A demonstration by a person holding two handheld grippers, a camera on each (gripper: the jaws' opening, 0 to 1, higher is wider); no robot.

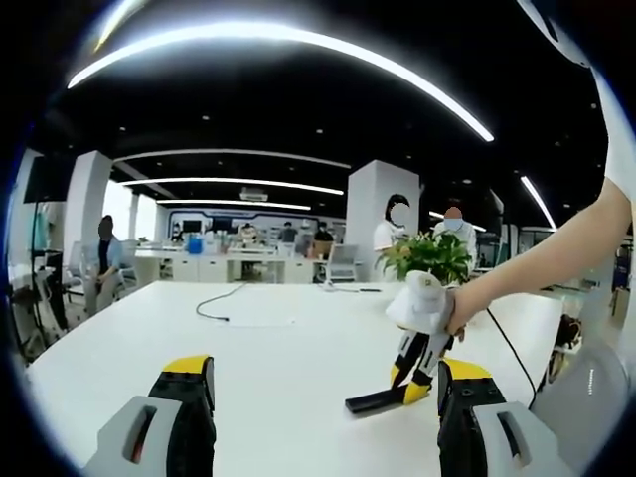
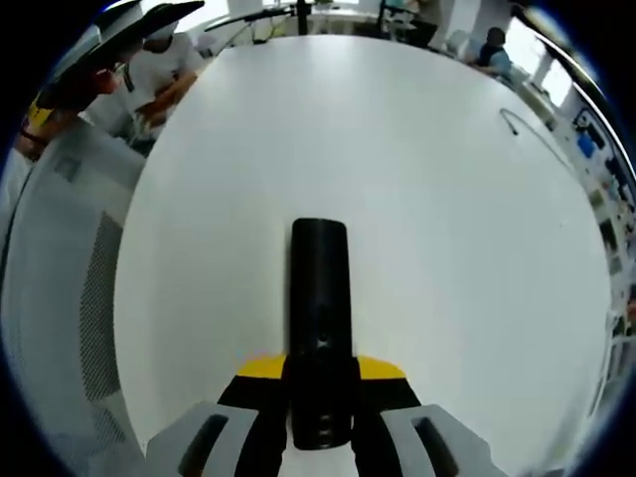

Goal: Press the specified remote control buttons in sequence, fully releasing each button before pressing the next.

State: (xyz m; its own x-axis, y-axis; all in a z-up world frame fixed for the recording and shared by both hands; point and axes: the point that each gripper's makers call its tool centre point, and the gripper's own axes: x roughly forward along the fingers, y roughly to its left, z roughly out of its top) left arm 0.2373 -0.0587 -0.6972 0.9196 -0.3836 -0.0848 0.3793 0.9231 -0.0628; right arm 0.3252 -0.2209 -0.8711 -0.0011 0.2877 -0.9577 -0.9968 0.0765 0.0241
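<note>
In the right gripper view, the right gripper [image 2: 320, 393] sits at the bottom of the picture with its two jaws closed on the near end of a black remote control [image 2: 319, 308]. The remote runs straight away from the camera, lengthwise between the yellow-tipped jaws, over a wide white table [image 2: 447, 199]. Small marks show on its top face, too small to read. To the left, beside the table's edge, stands a grey mesh chair back [image 2: 60, 288]. Further off, at the table's far right, lies a thin dark cable [image 2: 517, 121]. At the top left a person in a white top [image 2: 164, 55] sits at the table's rim.

In the left gripper view, the left gripper [image 1: 323, 417] rises from the bottom with its jaws wide apart and nothing between them. Just beyond its right jaw, a hand [image 1: 459, 306] holds the right gripper, which points down at the table and grips the remote; the remote's free end rests low near the tabletop. A black cord [image 1: 512, 348] trails from that gripper toward the right edge. Further along the table lies a loose dark cable [image 1: 214, 303]. Behind the hand stands a green potted plant [image 1: 427, 256]. Beyond the table are desks, white pillars and several people, under long curved ceiling lights [image 1: 278, 45].
</note>
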